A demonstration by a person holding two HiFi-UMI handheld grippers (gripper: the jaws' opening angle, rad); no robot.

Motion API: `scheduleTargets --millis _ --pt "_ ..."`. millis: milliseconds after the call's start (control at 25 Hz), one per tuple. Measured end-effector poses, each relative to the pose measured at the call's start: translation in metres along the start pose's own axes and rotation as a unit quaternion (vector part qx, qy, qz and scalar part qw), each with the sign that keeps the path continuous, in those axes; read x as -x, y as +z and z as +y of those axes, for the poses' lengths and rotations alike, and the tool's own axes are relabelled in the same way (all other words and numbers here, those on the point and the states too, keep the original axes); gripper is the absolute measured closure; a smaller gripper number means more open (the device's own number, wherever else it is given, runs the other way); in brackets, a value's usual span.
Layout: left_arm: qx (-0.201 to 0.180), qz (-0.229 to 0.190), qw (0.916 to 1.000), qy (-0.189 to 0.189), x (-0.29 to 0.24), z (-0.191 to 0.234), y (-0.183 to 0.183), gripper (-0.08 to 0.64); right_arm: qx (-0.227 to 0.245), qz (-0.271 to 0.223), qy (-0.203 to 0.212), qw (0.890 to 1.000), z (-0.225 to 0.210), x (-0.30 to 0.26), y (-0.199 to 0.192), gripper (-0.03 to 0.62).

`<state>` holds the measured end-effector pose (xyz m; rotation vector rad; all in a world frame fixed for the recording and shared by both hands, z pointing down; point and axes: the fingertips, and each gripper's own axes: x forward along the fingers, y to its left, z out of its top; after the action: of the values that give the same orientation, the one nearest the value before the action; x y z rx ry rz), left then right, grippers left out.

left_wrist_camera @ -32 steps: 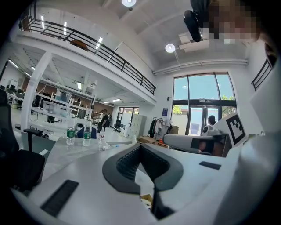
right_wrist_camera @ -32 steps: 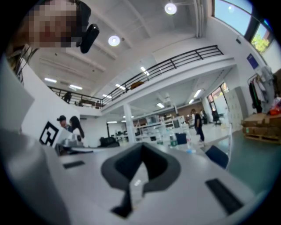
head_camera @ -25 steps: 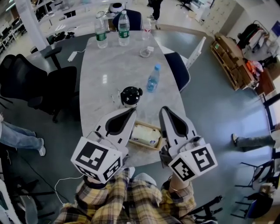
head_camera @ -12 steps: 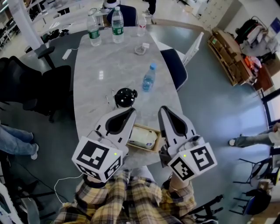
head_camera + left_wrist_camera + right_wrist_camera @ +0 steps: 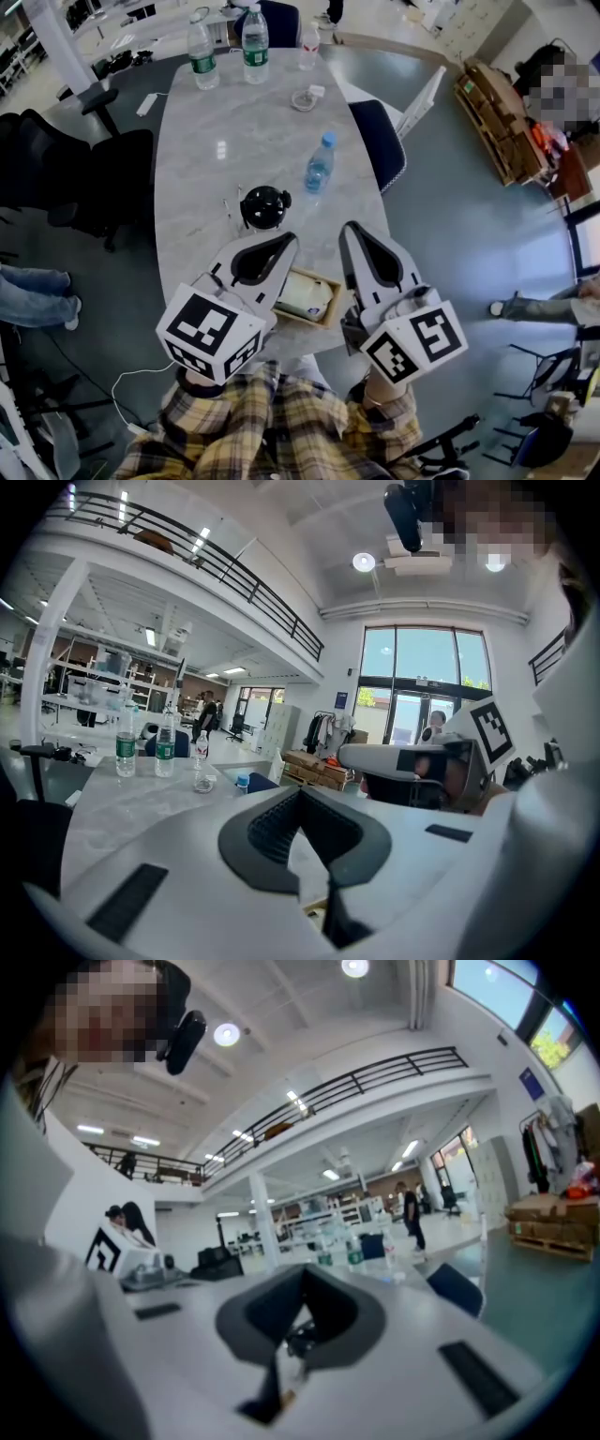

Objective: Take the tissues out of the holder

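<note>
Black chairs [image 5: 66, 178] are crowding the desk's [image 5: 202, 187] 9 o'clock side, and a white cable [image 5: 127, 394] is trailing over the floor at 7 o'clock.

The left gripper [image 5: 289, 240] is hovering over the near end of the desk and pointing toward 1 o'clock. Its jaws are pressing together with nothing between them, as the left gripper view [image 5: 300, 791] is showing.

Just past its tip, at 11 o'clock, a black round device [image 5: 265, 206] is sitting on the desk. A blue-capped bottle [image 5: 319, 167] is standing beyond that, at 1 o'clock. Two big bottles [image 5: 228, 49] are standing at the far end, at 12 o'clock.

The holder [image 5: 336, 305] is sitting at the desk's near edge, at 6 o'clock, in the gap between the two grippers. The tissues [image 5: 302, 295] are lying inside it. Its long axis is running roughly from 9 to 3 o'clock, and the left gripper is covering its left end. Nothing is sitting on top of the tissues, and bare desk is lying open between the holder and the device.

The right gripper [image 5: 349, 229] is hanging just right of the holder and pointing toward 12 o'clock. Its jaws are meeting at the tips and holding nothing, as the right gripper view [image 5: 305, 1269] is showing.

A blue chair [image 5: 380, 141] is standing against the desk's 3 o'clock edge, and open floor is stretching right of it toward wooden shelves [image 5: 492, 117].
</note>
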<state>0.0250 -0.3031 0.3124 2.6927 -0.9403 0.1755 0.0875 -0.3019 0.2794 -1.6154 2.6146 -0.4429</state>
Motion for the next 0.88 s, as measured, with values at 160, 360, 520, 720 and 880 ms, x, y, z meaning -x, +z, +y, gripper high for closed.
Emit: scheduleTargets --millis 160,360,520,720,880 --pt "-0.004 0.013 0.9999 -0.007 -0.004 -0.003 -0.005 0.541 -0.005 0.002 0.001 1.0 -0.003 0.001 -0.002 0.583" --pt "0.001 0.019 0.9998 -0.01 -0.01 -0.005 -0.009 0.54 -0.009 0.001 -0.001 1.0 -0.01 0.004 -0.004 0.583" --pt "-0.008 0.029 0.9995 -0.014 -0.014 -0.007 -0.012 0.489 -0.012 0.0 -0.001 1.0 -0.013 0.006 -0.004 0.583" --pt "-0.021 0.06 0.9978 -0.021 -0.019 -0.007 -0.025 0.419 -0.019 -0.001 -0.002 1.0 -0.017 0.007 -0.007 0.583" --pt "-0.062 0.106 0.9918 -0.034 -0.024 -0.009 -0.047 0.414 -0.025 0.0 -0.003 1.0 -0.021 0.006 -0.012 0.583"
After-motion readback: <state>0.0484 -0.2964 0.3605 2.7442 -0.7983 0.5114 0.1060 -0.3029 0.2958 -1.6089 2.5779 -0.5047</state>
